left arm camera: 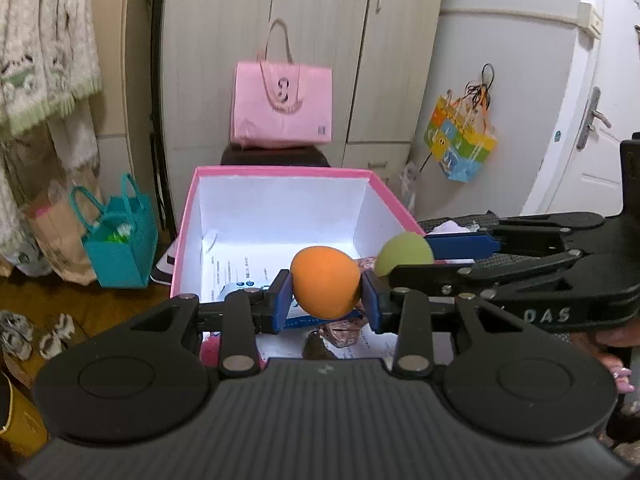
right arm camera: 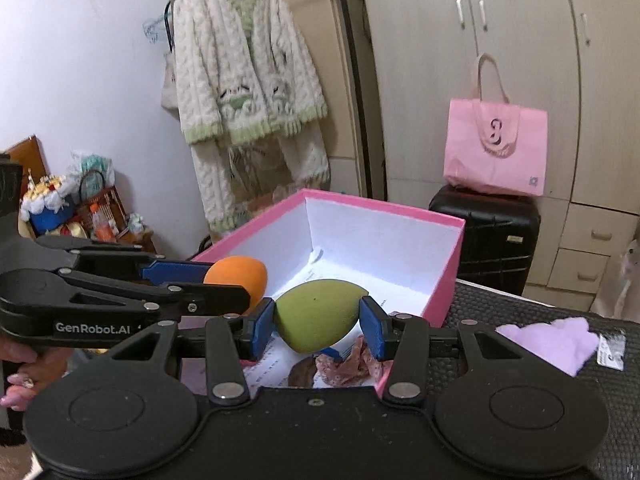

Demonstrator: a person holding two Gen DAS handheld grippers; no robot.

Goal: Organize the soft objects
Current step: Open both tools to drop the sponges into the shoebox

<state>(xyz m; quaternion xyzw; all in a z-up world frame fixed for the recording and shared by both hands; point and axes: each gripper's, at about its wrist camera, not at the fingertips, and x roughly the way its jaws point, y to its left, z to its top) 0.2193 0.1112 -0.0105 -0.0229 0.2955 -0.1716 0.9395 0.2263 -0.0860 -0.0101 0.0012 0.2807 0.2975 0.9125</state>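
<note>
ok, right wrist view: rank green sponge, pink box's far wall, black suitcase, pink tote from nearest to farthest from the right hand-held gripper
1. green sponge: gripped in the right hand-held gripper.
2. pink box's far wall: just ahead, past the sponge.
3. black suitcase: behind the box, right.
4. pink tote: on top of the suitcase, by the wardrobe.

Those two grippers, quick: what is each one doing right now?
Left gripper: closed on the orange sponge, over the pink box.
Right gripper: closed on the green sponge.
</note>
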